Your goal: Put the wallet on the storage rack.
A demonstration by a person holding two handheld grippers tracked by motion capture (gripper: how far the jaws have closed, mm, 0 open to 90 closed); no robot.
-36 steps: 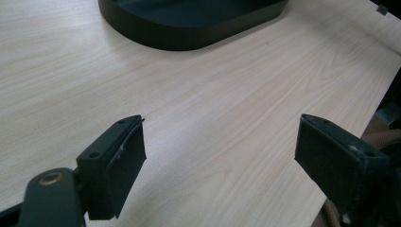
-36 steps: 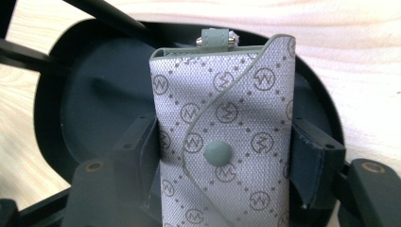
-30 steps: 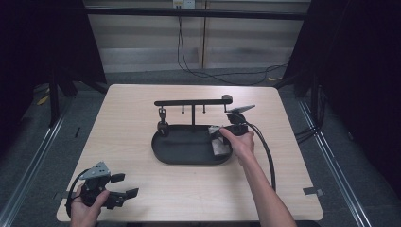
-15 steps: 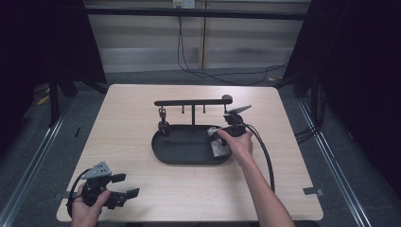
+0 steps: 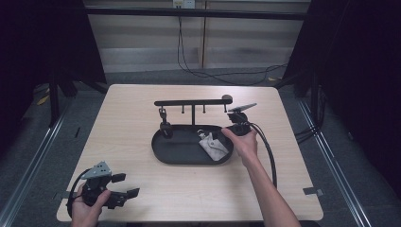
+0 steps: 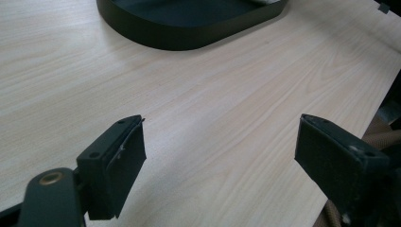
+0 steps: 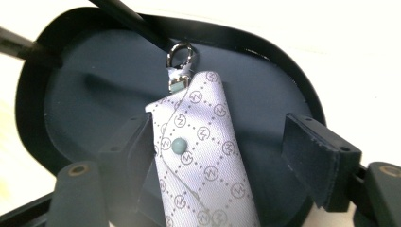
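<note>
Key pouch (image 7: 203, 156) lies in black tray (image 7: 56, 118), between right gripper (image 7: 222, 156) jaws, which have just been opening: released, half-wide. Left gripper (image 6: 217, 156) jaws wide, idle over worktop (image 6: 213, 94). Placing looks done; hanger rack (image 5: 191, 101) unused.

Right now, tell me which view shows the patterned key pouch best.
The right gripper view: the key pouch fills it, with pattern, snap and clasp clear. The high view shows it small in the tray; the left gripper view catches, at most, a corner.
</note>
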